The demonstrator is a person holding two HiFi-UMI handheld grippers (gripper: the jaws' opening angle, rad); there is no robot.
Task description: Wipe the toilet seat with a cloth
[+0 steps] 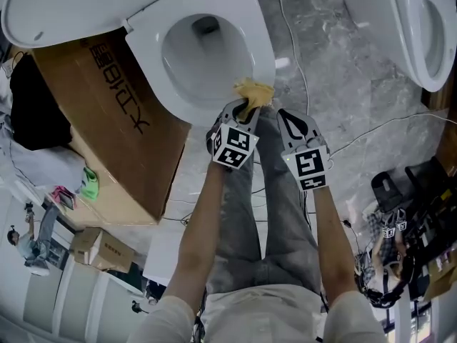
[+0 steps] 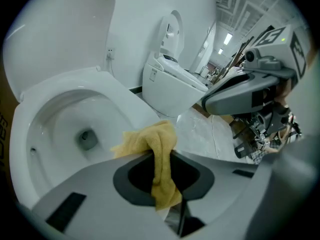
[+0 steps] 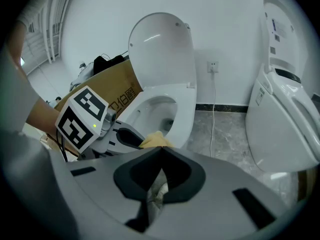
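Observation:
A white toilet stands with its lid [image 1: 78, 9] raised and its seat [image 1: 260, 45] down around the bowl. A yellow cloth [image 1: 253, 91] rests on the seat's front edge, and my left gripper [image 1: 246, 111] is shut on it. In the left gripper view the cloth [image 2: 156, 146] hangs bunched between the jaws of the left gripper [image 2: 160, 156], over the seat [image 2: 122, 100]. My right gripper [image 1: 287, 118] hovers just right of the left one, off the seat. In its own view the right gripper [image 3: 160, 151] is shut on nothing, and the cloth [image 3: 154, 140] shows just beyond it.
A big cardboard box [image 1: 114, 120] leans against the toilet's left side. A second white toilet [image 1: 418, 20] stands to the right across the marble floor. Cables [image 1: 307, 70] run over the floor, and black equipment [image 1: 414, 213] is heaped at the right. The person's legs are below the grippers.

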